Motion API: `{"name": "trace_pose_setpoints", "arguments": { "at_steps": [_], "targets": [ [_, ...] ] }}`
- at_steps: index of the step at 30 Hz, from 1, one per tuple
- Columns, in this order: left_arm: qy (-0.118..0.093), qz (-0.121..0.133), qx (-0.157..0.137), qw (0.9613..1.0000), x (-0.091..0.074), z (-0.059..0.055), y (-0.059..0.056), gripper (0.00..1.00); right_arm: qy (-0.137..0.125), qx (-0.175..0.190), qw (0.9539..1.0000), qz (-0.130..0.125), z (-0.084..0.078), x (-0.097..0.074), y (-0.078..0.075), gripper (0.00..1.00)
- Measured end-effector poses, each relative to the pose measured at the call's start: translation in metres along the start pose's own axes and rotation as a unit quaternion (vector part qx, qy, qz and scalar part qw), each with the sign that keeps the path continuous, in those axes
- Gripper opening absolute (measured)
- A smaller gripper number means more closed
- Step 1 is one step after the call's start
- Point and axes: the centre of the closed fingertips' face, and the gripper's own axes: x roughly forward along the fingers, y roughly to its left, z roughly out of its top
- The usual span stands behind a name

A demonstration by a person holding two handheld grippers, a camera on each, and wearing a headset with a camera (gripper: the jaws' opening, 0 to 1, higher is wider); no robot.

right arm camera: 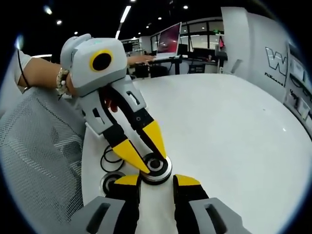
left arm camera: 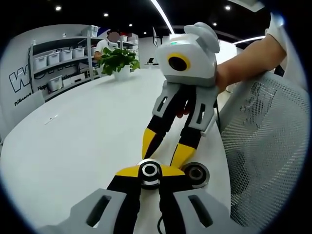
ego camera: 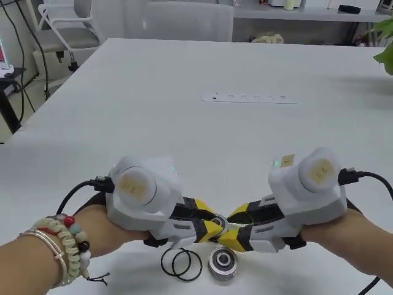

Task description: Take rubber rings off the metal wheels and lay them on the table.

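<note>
Left gripper (ego camera: 209, 228) is clamped on a metal wheel (left arm camera: 149, 173). Right gripper (right arm camera: 157, 181) has jaws apart, just beside that wheel. Two rubber rings (ego camera: 181, 263) and a second wheel (ego camera: 222, 263) lie near it. Recommended: nip the ring's edge only and peel steadily.

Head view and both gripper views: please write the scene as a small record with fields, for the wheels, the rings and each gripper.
held wheel: metal, clamped between the left gripper's yellow tips
left gripper: shut on held wheel
right gripper: open, tips aimed at the held wheel, close to it
loose wheel: lies on the table, beside the rings
rubber rings: two, black, overlapping, flat on the table
table: white
</note>
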Motion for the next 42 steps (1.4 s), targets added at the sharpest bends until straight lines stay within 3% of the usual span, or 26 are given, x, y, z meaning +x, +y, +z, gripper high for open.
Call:
{"name": "trace_pose_setpoints", "arguments": {
  "at_steps": [4, 5, 9, 12, 14, 18, 21, 24, 28, 35, 37, 38, 42],
  "targets": [
    [0.000, 0.000, 0.000, 1.0000, 0.000, 0.000, 0.000, 0.08, 0.006, 0.003, 1.0000, 0.003, -0.002, 0.004, 0.003, 0.22],
    [0.000, 0.000, 0.000, 1.0000, 0.000, 0.000, 0.000, 0.08, 0.009, -0.019, 0.9998, -0.006, -0.002, 0.003, 0.000, 0.21],
    [0.000, 0.000, 0.000, 1.0000, 0.000, 0.000, 0.000, 0.08, 0.011, -0.010, 0.9999, 0.008, -0.004, -0.003, 0.000, 0.17],
    [-0.001, 0.005, -0.005, 1.0000, -0.001, -0.001, 0.002, 0.08, 0.016, -0.024, 0.9996, 0.009, -0.009, -0.008, -0.002, 0.00],
    [-0.003, 0.003, -0.005, 1.0000, -0.001, 0.000, 0.002, 0.08, 0.012, -0.020, 0.9997, -0.006, -0.008, -0.007, -0.007, 0.00],
    [-0.003, 0.003, -0.005, 1.0000, 0.000, 0.000, 0.002, 0.08, 0.016, -0.015, 0.9997, -0.006, -0.006, -0.006, -0.006, 0.00],
    [-0.004, 0.002, -0.005, 1.0000, 0.000, 0.000, 0.001, 0.08, 0.016, -0.009, 0.9998, -0.012, -0.006, -0.008, -0.009, 0.09],
    [-0.005, 0.002, -0.005, 1.0000, 0.000, 0.000, 0.001, 0.08, 0.007, 0.010, 0.9999, 0.002, -0.005, -0.007, -0.003, 0.23],
    [-0.006, 0.001, -0.005, 1.0000, 0.000, 0.000, 0.000, 0.08, -0.002, -0.001, 1.0000, 0.000, -0.001, 0.002, 0.002, 0.28],
    [-0.008, 0.000, -0.004, 1.0000, 0.000, 0.000, 0.000, 0.08, -0.015, 0.010, 0.9998, -0.007, 0.003, 0.005, 0.000, 0.28],
    [-0.008, 0.000, -0.004, 1.0000, 0.001, 0.001, 0.000, 0.08, -0.019, -0.007, 0.9998, 0.007, 0.006, 0.005, 0.004, 0.24],
    [-0.008, 0.000, -0.004, 1.0000, 0.001, 0.001, 0.000, 0.08, -0.014, -0.006, 0.9999, -0.002, 0.004, 0.005, 0.001, 0.24],
    [-0.008, -0.002, -0.005, 0.9999, 0.001, 0.001, -0.001, 0.08, -0.013, -0.013, 0.9998, 0.005, 0.004, 0.004, 0.000, 0.24]
  ]
}}
